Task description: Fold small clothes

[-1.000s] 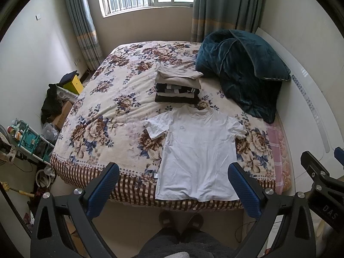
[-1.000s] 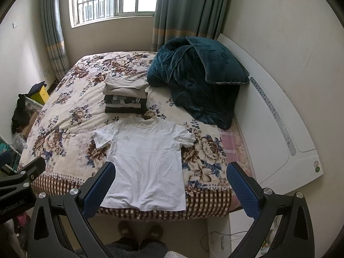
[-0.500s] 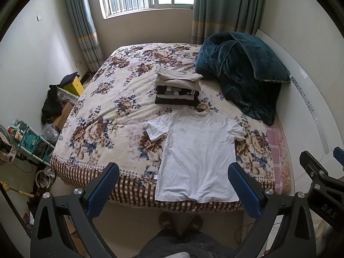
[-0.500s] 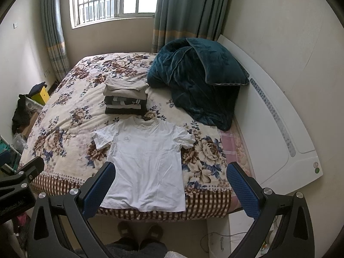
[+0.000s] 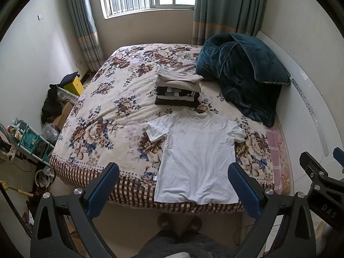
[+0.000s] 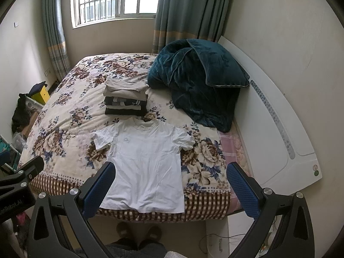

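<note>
The white T-shirt point(image 5: 196, 157) is lying spread flat, front up, at the near edge of the bed point(image 5: 103, 116), its hem reaching the checked border, just as it was a second ago; its collar is pointing toward the stack of folded clothes point(image 5: 178, 89) just beyond it; the teal blanket point(image 5: 243, 75) is lying heaped to the right. Both views are showing the bed slightly lower in frame than before, so more window is appearing above. The left tongs point(image 5: 174, 190) are hovering wide apart above the floor, holding nothing; the right tongs point(image 6: 171, 190) are likewise spread wide, gripping nothing.
</note>
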The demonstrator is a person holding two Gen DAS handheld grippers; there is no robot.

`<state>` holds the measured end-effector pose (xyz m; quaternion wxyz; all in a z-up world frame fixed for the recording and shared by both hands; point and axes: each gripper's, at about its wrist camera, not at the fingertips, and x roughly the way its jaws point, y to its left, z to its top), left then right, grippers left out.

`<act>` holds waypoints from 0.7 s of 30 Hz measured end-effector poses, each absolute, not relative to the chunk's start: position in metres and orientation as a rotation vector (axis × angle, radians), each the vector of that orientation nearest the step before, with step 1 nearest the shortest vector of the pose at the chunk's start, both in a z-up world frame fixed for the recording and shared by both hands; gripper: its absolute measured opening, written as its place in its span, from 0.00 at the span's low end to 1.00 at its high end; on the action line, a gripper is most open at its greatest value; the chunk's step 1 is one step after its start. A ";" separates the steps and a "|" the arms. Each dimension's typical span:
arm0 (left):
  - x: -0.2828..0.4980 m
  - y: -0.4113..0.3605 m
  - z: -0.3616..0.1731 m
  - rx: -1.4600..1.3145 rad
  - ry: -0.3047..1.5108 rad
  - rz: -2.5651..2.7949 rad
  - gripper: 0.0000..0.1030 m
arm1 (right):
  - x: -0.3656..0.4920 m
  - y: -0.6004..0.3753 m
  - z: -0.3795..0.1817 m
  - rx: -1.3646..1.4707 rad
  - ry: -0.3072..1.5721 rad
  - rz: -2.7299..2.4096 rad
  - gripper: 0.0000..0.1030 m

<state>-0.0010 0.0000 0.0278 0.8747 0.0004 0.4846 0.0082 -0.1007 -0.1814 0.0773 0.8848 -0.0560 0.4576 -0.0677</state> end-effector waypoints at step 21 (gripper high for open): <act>0.009 -0.007 0.035 0.003 1.007 0.011 1.00 | -0.096 -0.183 0.088 -0.116 0.947 -0.142 1.00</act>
